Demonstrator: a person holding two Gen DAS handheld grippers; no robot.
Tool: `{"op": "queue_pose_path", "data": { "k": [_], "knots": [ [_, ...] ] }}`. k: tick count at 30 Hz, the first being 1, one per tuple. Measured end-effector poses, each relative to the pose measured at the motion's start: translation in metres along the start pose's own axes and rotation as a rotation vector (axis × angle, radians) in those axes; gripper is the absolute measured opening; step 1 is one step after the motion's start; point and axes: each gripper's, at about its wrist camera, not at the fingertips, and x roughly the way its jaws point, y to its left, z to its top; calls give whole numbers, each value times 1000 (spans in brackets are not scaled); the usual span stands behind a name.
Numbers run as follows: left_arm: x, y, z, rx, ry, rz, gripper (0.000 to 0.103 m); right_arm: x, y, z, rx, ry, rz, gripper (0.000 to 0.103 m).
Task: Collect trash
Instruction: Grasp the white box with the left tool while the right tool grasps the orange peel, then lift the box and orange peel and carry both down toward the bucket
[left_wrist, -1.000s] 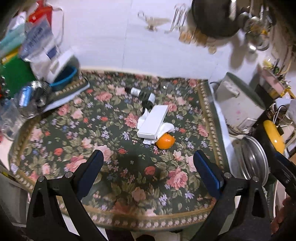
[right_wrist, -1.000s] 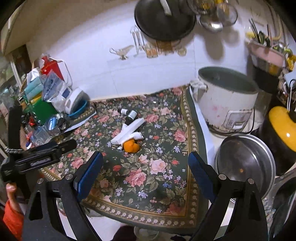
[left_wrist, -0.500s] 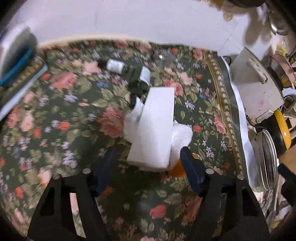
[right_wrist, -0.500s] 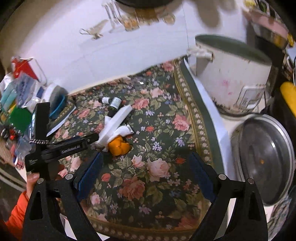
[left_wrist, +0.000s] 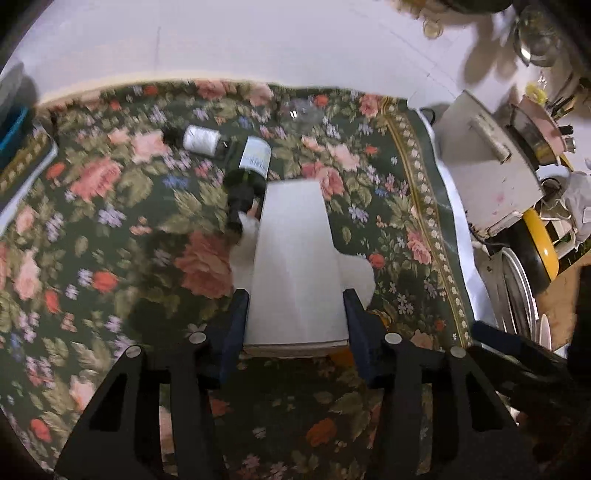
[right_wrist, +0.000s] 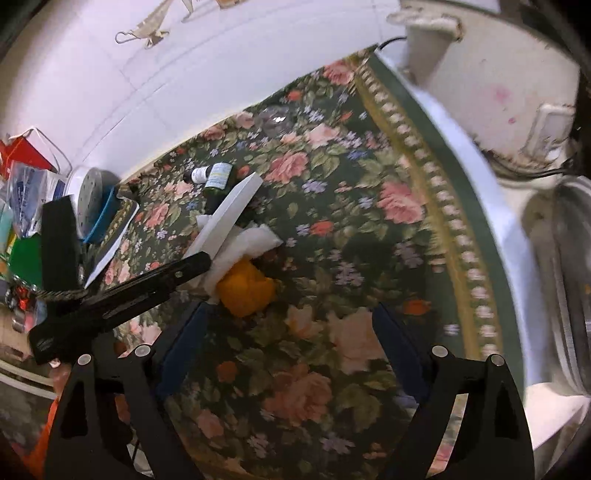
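Left wrist view: left gripper (left_wrist: 295, 317) jaws, just closing, pinch the white box (left_wrist: 295, 266); right gripper (right_wrist: 291, 328) jaws spread near the orange (right_wrist: 245, 290).

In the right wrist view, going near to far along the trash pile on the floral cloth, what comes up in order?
Orange peel → crumpled white tissue → flat white box → dark green bottle → small white-labelled bottle.

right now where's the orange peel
In the right wrist view the orange peel lies on the floral cloth, against the crumpled tissue, just ahead of the right gripper.
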Motion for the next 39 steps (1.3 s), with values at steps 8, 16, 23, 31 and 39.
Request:
{"op": "queue_pose_path", "data": {
  "k": [8,16,23,31,39],
  "knots": [
    [-50,19,1,37,-94,62,50,64,24,1,13,108,36,67],
    [-67,24,-7,68,-126,111,50,92,37,0,14,120,64,41],
    [-78,0,-17,84,-156,118,50,78,45,-1,-77,88,31,18],
    [-109,-48,-37,69,-242,140,50,16,24,-12,-126,0,15,12],
    [-166,-104,-84,38,-376,225,50,-72,9,-23,-225,-161,59,12]
  ]
}}
